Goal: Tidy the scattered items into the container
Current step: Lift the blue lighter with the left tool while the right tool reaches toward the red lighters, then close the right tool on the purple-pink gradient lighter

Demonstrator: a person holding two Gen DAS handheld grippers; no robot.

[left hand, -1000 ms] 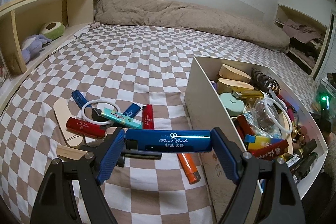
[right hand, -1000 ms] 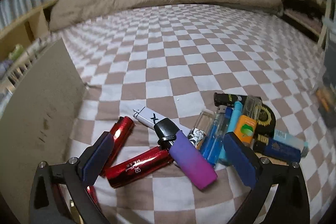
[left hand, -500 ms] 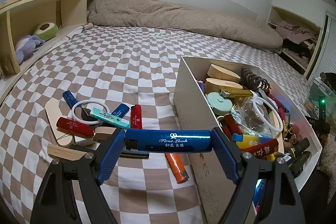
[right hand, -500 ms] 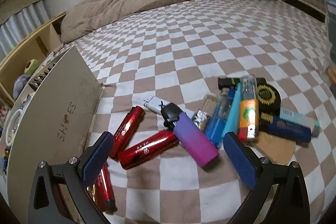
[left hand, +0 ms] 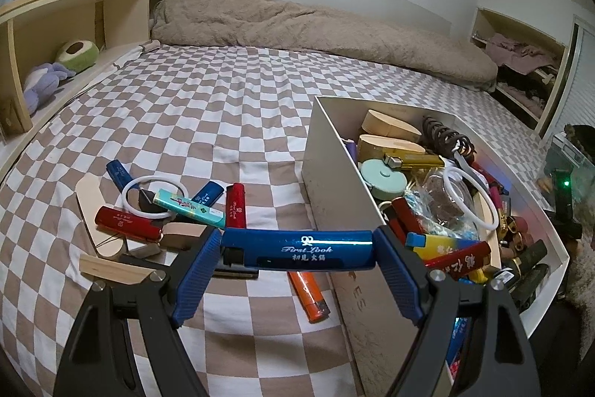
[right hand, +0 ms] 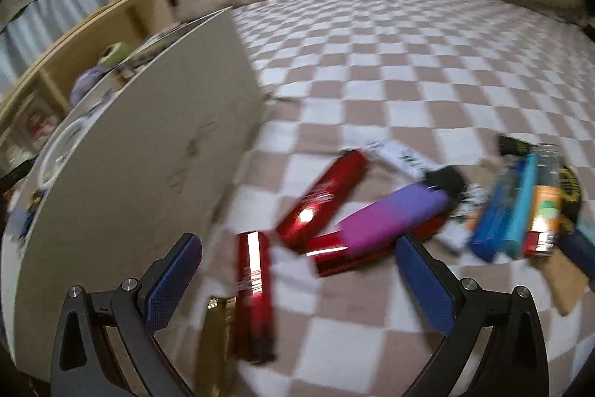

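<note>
My left gripper [left hand: 299, 265] is shut on a blue lighter [left hand: 316, 248], held lengthwise between the pads, above the checked bedspread and just left of the white box [left hand: 334, 173]. The box is full of lighters and small items. Left of it lie a red lighter [left hand: 126, 222], a teal lighter [left hand: 189, 207], a white ring [left hand: 154, 192] and an orange lighter [left hand: 308, 293]. My right gripper [right hand: 297, 281] is open, low over a blurred pile: a red lighter [right hand: 254, 293] lies between its fingers, another red lighter [right hand: 323, 199] and a purple device [right hand: 390, 214] just beyond. The box wall [right hand: 148, 155] stands to its left.
Blue, teal and orange lighters [right hand: 520, 207] lie at the right of the pile. A wooden shelf [left hand: 55, 25] with plush toys runs along the bed's left side. A beige blanket [left hand: 297, 25] lies across the far end. Flat wooden pieces [left hand: 111, 270] sit near the left fingers.
My right gripper has swung left towards the box wall and tilted, and its view is now blurred. The red lighters have come between its fingers. The left gripper still holds the blue lighter.
</note>
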